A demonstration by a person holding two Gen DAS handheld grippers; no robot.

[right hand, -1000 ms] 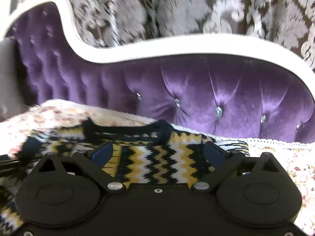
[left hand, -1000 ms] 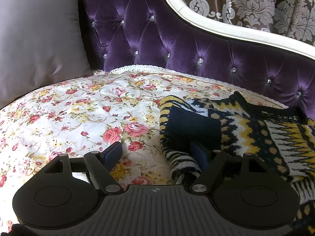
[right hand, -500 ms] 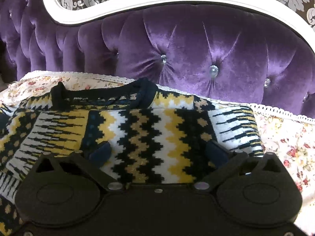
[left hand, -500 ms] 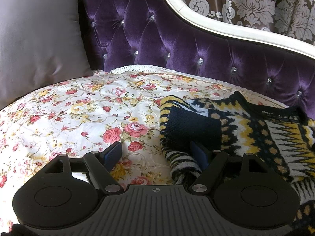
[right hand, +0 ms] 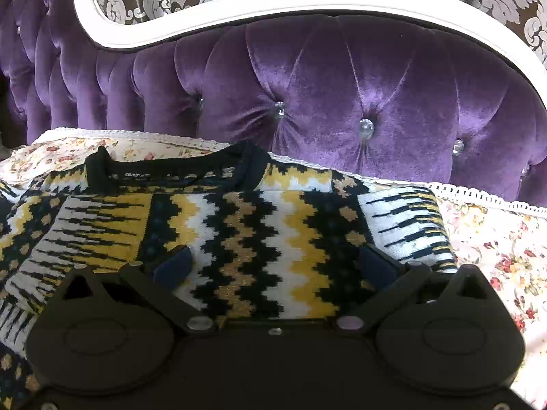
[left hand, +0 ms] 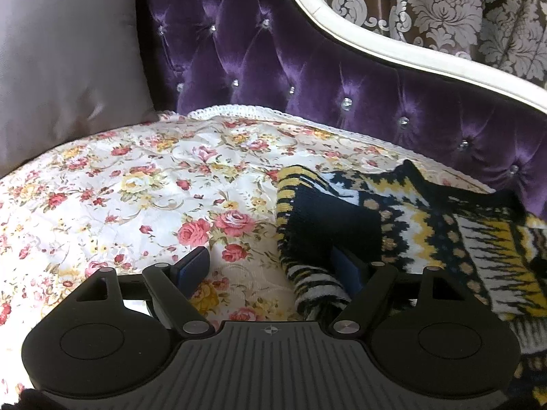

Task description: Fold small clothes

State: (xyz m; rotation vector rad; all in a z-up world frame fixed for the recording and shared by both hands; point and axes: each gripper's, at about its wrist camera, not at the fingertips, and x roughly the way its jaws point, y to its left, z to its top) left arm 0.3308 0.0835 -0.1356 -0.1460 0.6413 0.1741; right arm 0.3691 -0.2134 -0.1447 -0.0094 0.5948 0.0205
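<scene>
Both jaws are gaping over the zigzag-knit sweater (right hand: 259,232): left gripper (left hand: 270,268) straddling its sleeve edge, right gripper (right hand: 273,263) empty. Each should be pinching one layer squarely.

Purple tufted sofa (right hand: 342,78), white frame (right hand: 239,10), damask wallpaper (left hand: 444,7), grey cushion (left hand: 65,61)

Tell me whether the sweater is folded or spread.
Partly folded: the sweater has a dark-cuffed sleeve turned in over its patterned body; the collar lies flat.
</scene>
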